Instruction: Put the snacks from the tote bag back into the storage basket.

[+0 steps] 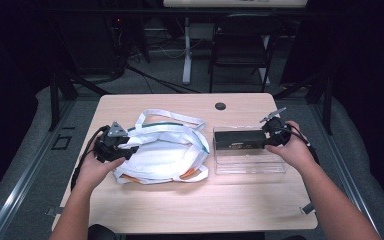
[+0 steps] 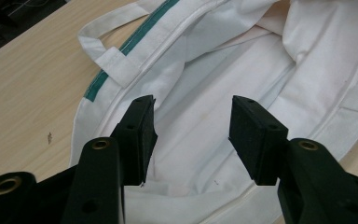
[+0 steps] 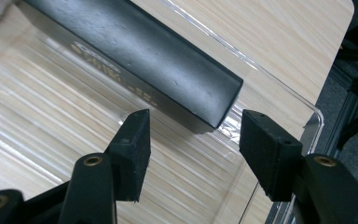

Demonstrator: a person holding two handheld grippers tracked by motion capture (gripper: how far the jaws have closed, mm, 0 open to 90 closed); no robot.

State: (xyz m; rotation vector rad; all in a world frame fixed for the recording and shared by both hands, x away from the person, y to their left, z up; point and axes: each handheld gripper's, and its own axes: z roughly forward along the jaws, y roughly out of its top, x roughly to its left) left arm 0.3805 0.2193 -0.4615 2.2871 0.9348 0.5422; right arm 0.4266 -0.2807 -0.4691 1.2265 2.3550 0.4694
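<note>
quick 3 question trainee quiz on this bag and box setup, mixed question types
1. True or false: the right tool is shut on the black box.
2. Which thing does the left tool point into? A) clear tray B) white bag C) chair
3. Fill in: the black box lies in the clear ____.

Key
1. False: its jaws stand open, just short of the box end.
2. B, the white bag.
3. tray.

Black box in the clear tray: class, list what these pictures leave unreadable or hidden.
- Lettering on the black box: blurred in the right gripper view, too small in the high view.
- White bag contents: its own folds cover them in the left gripper view.
- Clear tray: near end cut off by the right gripper view's bottom edge.
</note>
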